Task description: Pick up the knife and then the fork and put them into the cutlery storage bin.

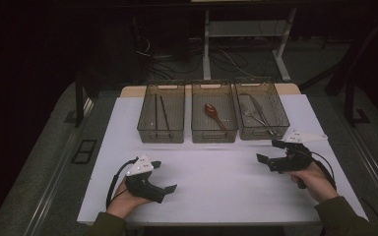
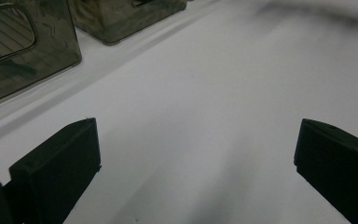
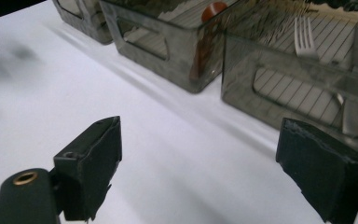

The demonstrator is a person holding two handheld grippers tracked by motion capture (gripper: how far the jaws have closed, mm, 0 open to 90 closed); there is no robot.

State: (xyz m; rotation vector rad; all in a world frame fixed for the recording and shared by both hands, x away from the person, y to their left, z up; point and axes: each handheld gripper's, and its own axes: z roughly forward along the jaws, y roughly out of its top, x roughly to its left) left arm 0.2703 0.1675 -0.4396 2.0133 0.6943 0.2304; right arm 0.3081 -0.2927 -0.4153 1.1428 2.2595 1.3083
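Nearest the person, both hands sit low on the white table [image 1: 216, 182], each holding a gripper; the left gripper [image 1: 165, 176] rests toward the near left with its jaws spread wide and nothing between them, and the left gripper view looks along those jaws over bare tabletop. The right gripper [image 1: 269, 153] is a bit farther up on the right, also spread wide and empty, angled in toward the middle; it's the one closest to the trays, just short of the right tray [image 1: 280, 129].

Past the grippers there's a row of three smoky see-through trays side by side. Right tray holds a fork [image 1: 247, 114] and what I think is a knife [image 1: 259, 109] (pretty dim, so don't quote me); the middle tray [image 1: 214, 135] has a reddish-brown spoon [image 1: 214, 114] lying lengthwise; the left tray [image 1: 160, 135] has a pair of dark chopsticks [image 1: 159, 112].

So as far as sorting cutlery goes, this looks basically finished to me; every piece I can see is already in a tray, grouped by type, and there's nothing loose on the table. If anything's left, it'd have to be lifting something back out, and the right gripper is best placed for that.
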